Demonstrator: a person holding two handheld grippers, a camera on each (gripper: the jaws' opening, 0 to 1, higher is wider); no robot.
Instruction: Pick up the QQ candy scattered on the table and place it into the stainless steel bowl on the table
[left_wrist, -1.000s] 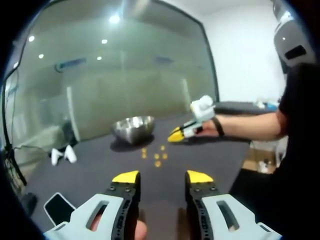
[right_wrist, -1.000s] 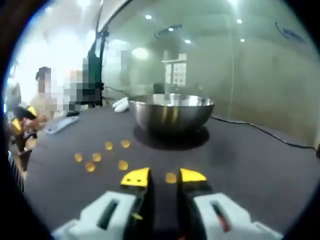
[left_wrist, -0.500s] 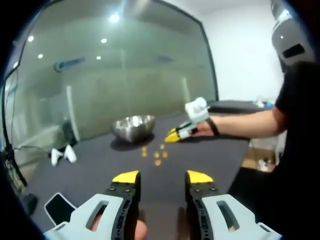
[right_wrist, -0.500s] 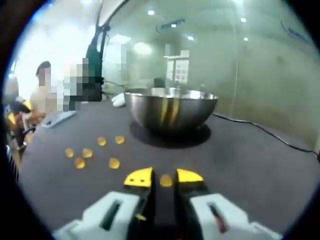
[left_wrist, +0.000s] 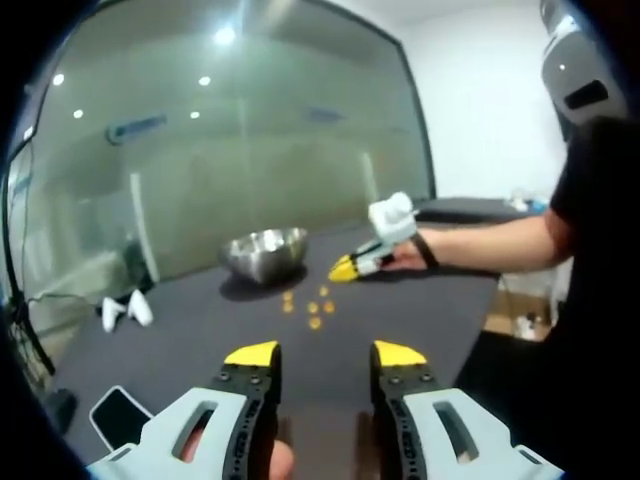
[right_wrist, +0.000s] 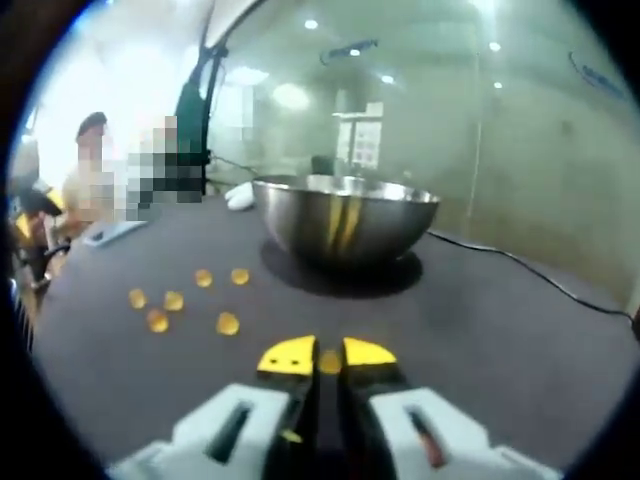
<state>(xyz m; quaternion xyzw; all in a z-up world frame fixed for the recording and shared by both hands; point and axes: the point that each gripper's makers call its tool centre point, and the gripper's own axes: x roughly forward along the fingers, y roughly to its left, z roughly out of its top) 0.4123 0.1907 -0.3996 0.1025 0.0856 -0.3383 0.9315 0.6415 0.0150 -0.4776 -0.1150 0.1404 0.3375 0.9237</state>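
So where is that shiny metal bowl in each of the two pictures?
Left gripper view: the stainless steel bowl sits small, left of centre, far across the dark table.
Right gripper view: the bowl is large, upper centre, just beyond the right gripper.
Shared landmark: the yellow candies scattered beside the bowl.

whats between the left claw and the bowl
In the left gripper view, bare dark table, then five loose candies lie between the open left claw and the bowl.

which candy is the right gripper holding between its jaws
The candy pinched between the yellow tips of the right gripper. The other five candies lie loose on the dark table, off to its left.
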